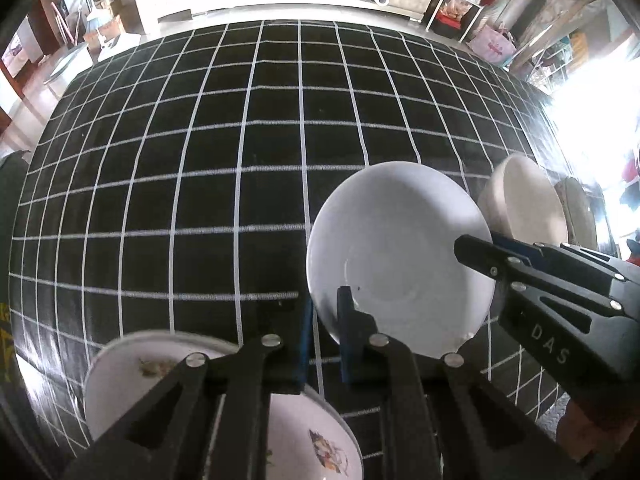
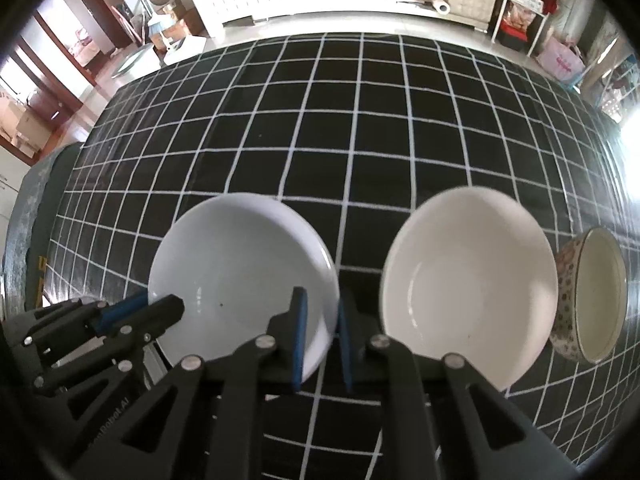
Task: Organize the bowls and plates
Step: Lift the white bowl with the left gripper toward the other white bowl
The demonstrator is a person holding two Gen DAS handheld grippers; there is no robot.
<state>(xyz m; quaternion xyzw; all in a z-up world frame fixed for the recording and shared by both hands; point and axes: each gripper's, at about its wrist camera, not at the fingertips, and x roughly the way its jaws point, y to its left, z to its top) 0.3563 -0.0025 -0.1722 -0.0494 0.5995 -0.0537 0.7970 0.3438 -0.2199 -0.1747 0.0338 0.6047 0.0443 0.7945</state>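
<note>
A white plate [image 2: 244, 276] rests on a black checked tablecloth [image 2: 360, 120], clamped on opposite rims by the left gripper [image 1: 325, 336] and the right gripper [image 2: 322, 336]. Just beside it lies a cream plate [image 2: 468, 292], then a patterned bowl [image 2: 592, 296]. A flowered plate [image 1: 304, 432] sits beneath the left gripper. An uneven lift could tilt the thin rim out of one grip, and the neighbour could be struck.
</note>
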